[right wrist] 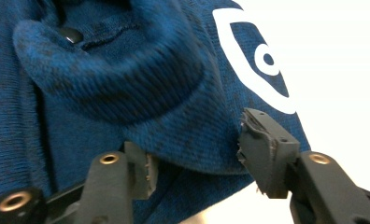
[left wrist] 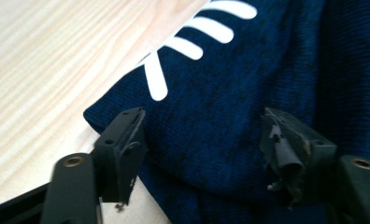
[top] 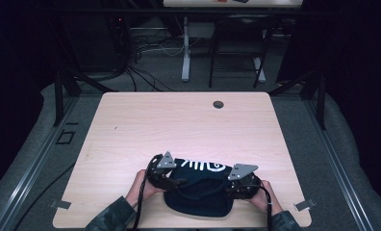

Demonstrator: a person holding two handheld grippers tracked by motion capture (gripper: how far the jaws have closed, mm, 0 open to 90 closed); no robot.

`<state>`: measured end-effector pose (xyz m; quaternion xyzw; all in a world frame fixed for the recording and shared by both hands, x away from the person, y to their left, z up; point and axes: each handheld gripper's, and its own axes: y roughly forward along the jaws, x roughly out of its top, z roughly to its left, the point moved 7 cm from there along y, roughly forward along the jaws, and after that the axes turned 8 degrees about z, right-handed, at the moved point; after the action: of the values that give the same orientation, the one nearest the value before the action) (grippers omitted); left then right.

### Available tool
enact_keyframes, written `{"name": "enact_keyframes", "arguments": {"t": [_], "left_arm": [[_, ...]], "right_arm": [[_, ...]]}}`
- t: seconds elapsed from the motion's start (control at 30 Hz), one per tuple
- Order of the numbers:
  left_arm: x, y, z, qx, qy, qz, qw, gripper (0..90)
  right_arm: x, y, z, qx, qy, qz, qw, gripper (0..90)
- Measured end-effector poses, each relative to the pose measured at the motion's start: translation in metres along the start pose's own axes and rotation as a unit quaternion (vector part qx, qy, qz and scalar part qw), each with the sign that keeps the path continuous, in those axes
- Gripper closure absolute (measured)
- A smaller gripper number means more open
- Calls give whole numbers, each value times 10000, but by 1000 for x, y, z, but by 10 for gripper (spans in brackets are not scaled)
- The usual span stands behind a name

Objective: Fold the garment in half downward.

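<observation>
On a pale wood-grain table (top: 145,125) in a dark room, with a cable hole (top: 218,104) at its 12 o'clock edge, a folded navy garment (top: 198,192) lies at 6 o'clock between the left gripper (left wrist: 206,140) and right gripper (right wrist: 197,154), both spread apart around its cloth.

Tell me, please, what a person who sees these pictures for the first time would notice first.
The eye goes first to the dark blue knitted garment with a white print, bunched at the near edge of the pale wooden table. A person's hands hold the left tongs and the right tongs against its two sides. In both gripper views the jaws stand open around folds of the cloth, not yet closed on it.
</observation>
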<state>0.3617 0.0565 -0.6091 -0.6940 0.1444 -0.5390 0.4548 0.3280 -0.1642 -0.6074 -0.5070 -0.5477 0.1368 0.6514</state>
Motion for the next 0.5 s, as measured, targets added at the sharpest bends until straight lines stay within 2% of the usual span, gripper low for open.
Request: {"name": "enact_keyframes", "arguments": {"t": [0.13, 0.3, 0.37, 0.4, 0.5], "left_arm": [[-2, 2, 1, 57, -33, 66, 10000, 279], [-4, 4, 1, 83, -40, 115, 9999, 267], [-5, 5, 1, 111, -50, 106, 9999, 267], [-5, 5, 0, 128, -30, 137, 9998, 264], [-6, 6, -1, 164, 25, 171, 9997, 231]], "right_arm": [[-4, -9, -4, 208, 175, -47, 9996, 432], [-9, -24, -12, 320, 403, -144, 9986, 403], [-10, -33, -17, 343, 573, -353, 9971, 402], [-9, -37, -20, 387, 704, -482, 9956, 404], [-2, -52, -29, 405, 1255, -1002, 9862, 411]]}}
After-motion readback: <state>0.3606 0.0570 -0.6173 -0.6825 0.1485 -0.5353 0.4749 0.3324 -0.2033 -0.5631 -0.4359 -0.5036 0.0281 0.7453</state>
